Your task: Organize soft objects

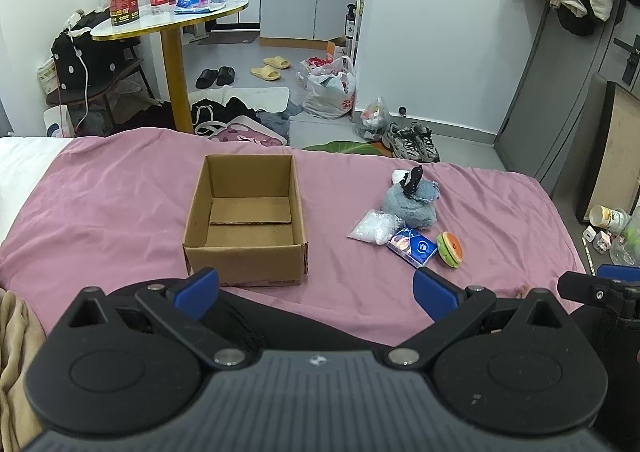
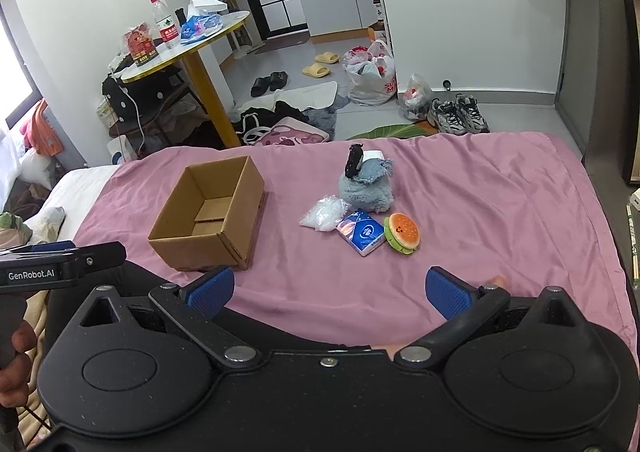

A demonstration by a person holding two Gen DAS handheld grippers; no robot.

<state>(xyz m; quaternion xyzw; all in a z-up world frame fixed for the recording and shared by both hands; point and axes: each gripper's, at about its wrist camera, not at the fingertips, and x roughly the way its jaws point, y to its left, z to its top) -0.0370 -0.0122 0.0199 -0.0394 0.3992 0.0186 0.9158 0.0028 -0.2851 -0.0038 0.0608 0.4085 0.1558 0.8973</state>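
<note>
On the pink bedspread [image 2: 480,188], an empty cardboard box [image 2: 208,220] is seen at ten o'clock. The blue plush [image 2: 366,190], tissue pack [image 2: 362,232] and burger toy [image 2: 402,232], at twelve, are judged light and squashy, best pinched mid-body. The right gripper [image 2: 330,288] and left gripper [image 1: 316,290] are held wide, empty.

Box [image 1: 244,226] on bedspread [image 1: 120,204], toys [image 1: 412,208] to its right.

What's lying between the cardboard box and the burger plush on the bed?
In the right wrist view, a clear plastic bag and a blue tissue pack lie between the cardboard box and burger plush.
</note>
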